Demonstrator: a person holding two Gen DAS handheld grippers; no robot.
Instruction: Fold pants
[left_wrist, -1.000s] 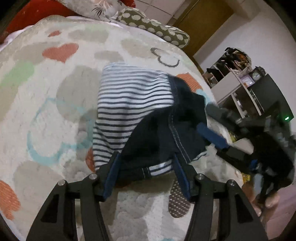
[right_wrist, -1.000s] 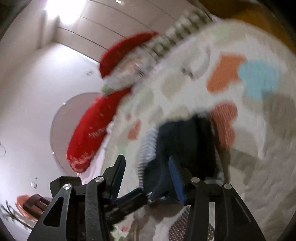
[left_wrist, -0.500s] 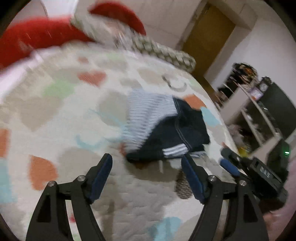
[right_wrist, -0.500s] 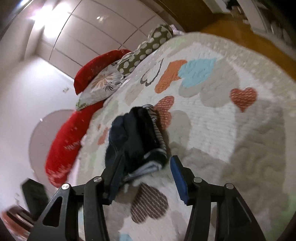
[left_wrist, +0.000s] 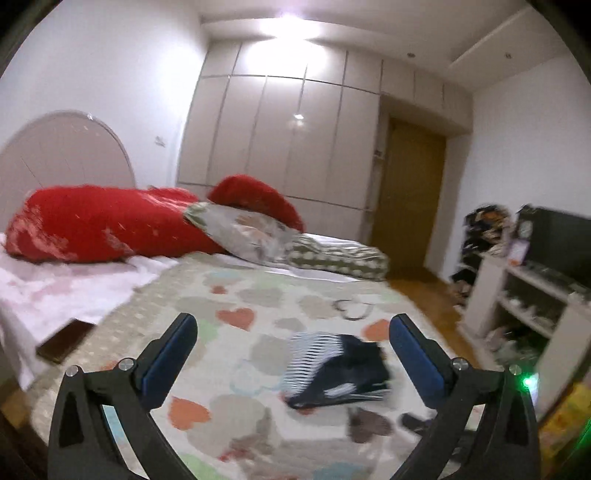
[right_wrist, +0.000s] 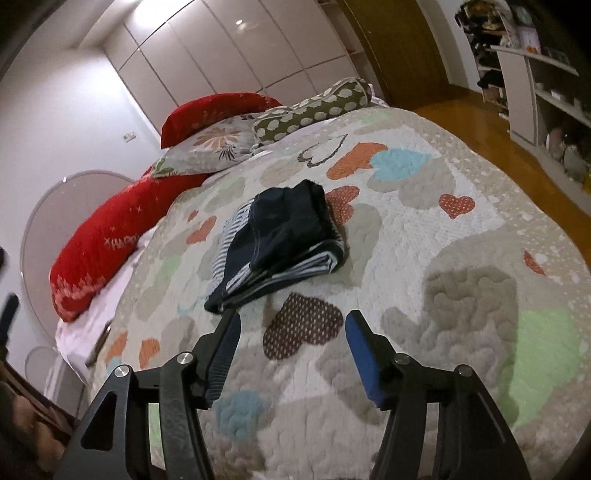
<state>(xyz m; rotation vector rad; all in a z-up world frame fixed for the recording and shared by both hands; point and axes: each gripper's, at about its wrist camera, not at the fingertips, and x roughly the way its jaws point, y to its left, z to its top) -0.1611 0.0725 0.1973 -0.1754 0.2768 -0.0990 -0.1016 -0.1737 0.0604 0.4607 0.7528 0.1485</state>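
Note:
The pants (right_wrist: 280, 236), dark navy with a striped white and navy lining, lie folded in a compact bundle on the heart-patterned quilt (right_wrist: 424, 236). They also show in the left wrist view (left_wrist: 334, 369), low and right of centre. My left gripper (left_wrist: 291, 354) is open and empty, held well back from the bundle. My right gripper (right_wrist: 291, 341) is open and empty, a short way in front of the bundle, over a brown dotted heart.
Red pillows (left_wrist: 103, 225), a floral pillow (right_wrist: 214, 146) and a green dotted bolster (right_wrist: 314, 107) lie at the head of the bed. A white shelf unit (left_wrist: 524, 295) stands at the right, past the wood floor (right_wrist: 491, 140). A dark flat object (left_wrist: 62, 341) lies at the bed's left edge.
Both grippers have let go of the pants and drawn back and up from the bundle. The left gripper's view has lifted to take in the room. The bundle lies still.

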